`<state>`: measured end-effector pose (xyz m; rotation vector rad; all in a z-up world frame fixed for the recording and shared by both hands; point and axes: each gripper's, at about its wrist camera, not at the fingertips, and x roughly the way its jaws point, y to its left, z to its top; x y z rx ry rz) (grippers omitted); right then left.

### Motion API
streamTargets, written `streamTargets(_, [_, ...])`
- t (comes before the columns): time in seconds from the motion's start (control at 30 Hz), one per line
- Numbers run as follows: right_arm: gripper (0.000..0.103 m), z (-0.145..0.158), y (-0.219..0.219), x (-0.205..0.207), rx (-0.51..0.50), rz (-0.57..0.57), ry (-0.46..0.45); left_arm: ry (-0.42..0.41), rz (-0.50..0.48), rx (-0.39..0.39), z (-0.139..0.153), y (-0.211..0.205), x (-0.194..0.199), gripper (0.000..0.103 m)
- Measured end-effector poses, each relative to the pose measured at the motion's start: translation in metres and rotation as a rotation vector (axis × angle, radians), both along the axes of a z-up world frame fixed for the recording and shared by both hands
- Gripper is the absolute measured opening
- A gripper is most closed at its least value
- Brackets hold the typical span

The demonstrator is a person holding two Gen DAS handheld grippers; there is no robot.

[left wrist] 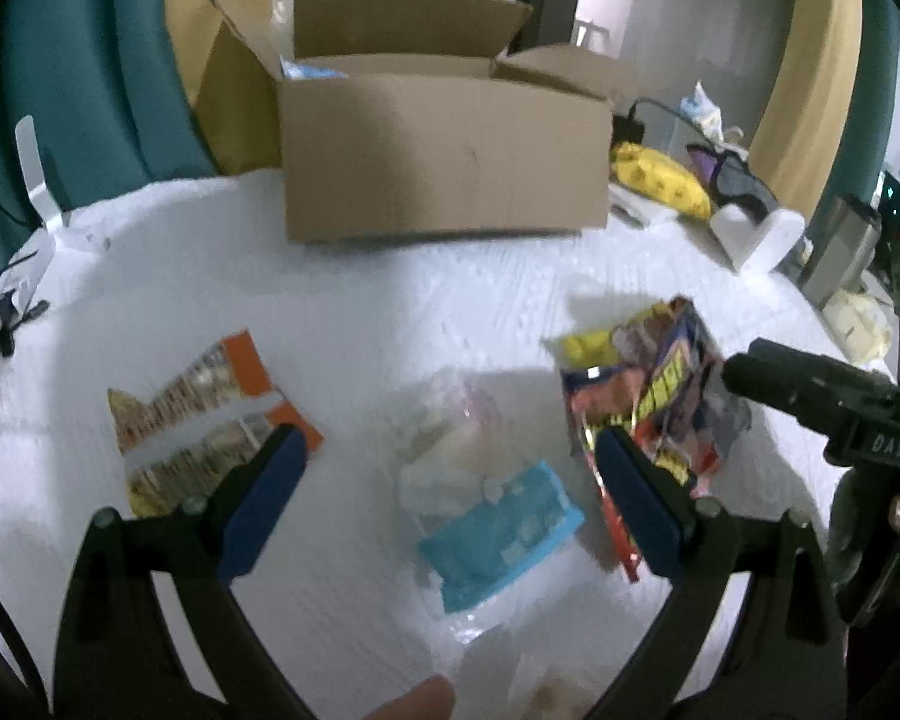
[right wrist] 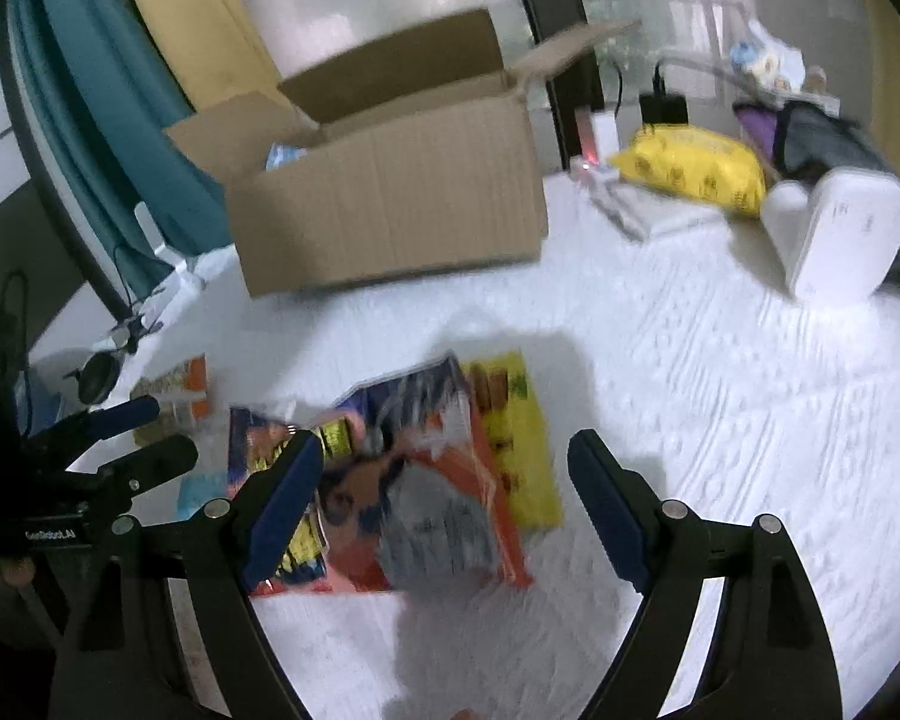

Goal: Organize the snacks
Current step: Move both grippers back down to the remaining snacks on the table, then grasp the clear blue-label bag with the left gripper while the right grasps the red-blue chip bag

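Note:
An open cardboard box (left wrist: 444, 162) stands at the back of the white table; it also shows in the right wrist view (right wrist: 390, 204). My left gripper (left wrist: 450, 480) is open above a clear bag with a blue label (left wrist: 492, 528). An orange snack packet (left wrist: 210, 420) lies to its left. A crumpled colourful snack bag (left wrist: 660, 396) lies to its right. My right gripper (right wrist: 450, 498) is open over that colourful bag (right wrist: 414, 480), which lies on a yellow packet (right wrist: 522, 450). The right gripper's finger (left wrist: 810, 384) reaches in beside the bag.
A yellow bag (right wrist: 690, 168), a white device (right wrist: 840, 234), a black charger with cable (right wrist: 663, 105) and dark cloth sit at the back right. A white stand (left wrist: 36, 180) and cables are at the left edge. Teal curtains hang behind.

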<state>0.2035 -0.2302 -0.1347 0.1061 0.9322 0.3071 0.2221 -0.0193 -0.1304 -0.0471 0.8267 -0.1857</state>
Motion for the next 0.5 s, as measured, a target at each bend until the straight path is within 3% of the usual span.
streamTargets(0.27, [0.086, -0.029, 0.013, -0.005, 0.063, 0.065, 0.117, 0.092, -0.022, 0.014, -0.023, -0.013, 0.002, 0.098])
streamTargets(0.37, [0.085, -0.030, 0.016, -0.006, 0.074, 0.085, 0.120, 0.115, -0.010, 0.021, -0.031, -0.014, 0.005, 0.098])
streamTargets(0.43, [0.076, -0.031, 0.014, -0.004, 0.086, 0.082, 0.131, 0.123, 0.002, 0.027, -0.032, -0.012, 0.007, 0.098])
streamTargets(0.5, [0.056, -0.032, 0.012, -0.004, 0.085, 0.072, 0.133, 0.125, 0.014, 0.037, -0.033, -0.010, 0.009, 0.098])
